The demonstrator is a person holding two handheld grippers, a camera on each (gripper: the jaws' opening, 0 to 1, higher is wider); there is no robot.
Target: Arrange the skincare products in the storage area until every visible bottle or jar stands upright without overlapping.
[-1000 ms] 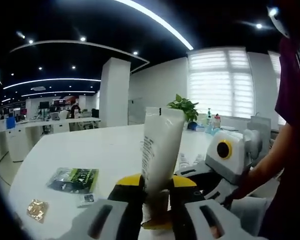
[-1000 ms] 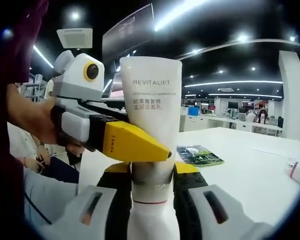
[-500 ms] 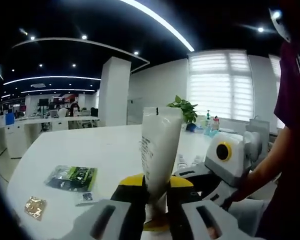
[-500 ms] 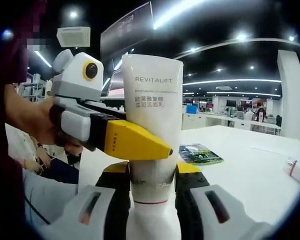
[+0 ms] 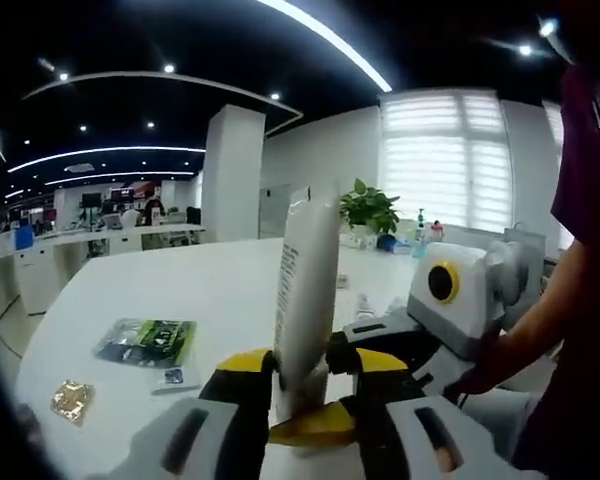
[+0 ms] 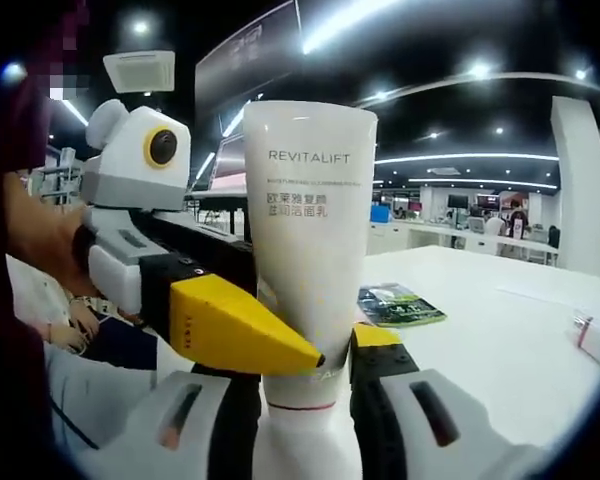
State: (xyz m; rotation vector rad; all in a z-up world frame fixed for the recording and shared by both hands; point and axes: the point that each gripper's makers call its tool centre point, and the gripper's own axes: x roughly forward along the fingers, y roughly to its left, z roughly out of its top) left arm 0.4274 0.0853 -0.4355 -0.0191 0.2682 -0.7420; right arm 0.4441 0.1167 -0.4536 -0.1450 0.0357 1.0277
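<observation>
- Left gripper view, left of the tube: a gold foil sachet (image 5: 71,400) lies on the white surface (image 5: 180,300), with a green packet (image 5: 147,341) and a small sachet (image 5: 169,378) between it and the tube.
- The white tube (image 5: 303,290) stands upright, off the surface, its cap end clamped in the left gripper (image 5: 302,400), fingers closed on it.
- Right of the tube: the right gripper (image 5: 420,330) reaches in, its yellow tip touching the tube's base; a hand (image 5: 490,370) holds it. A plant (image 5: 368,208) stands behind.
- Right gripper view: the left gripper (image 6: 195,300) crosses from the left, in front of the tube (image 6: 308,240), marked REVITALIFT.
- The right gripper (image 6: 305,385) has its fingers closed on the tube's lower end.
- Right of the tube, the green packet (image 6: 397,305) lies on the surface (image 6: 500,330).
</observation>
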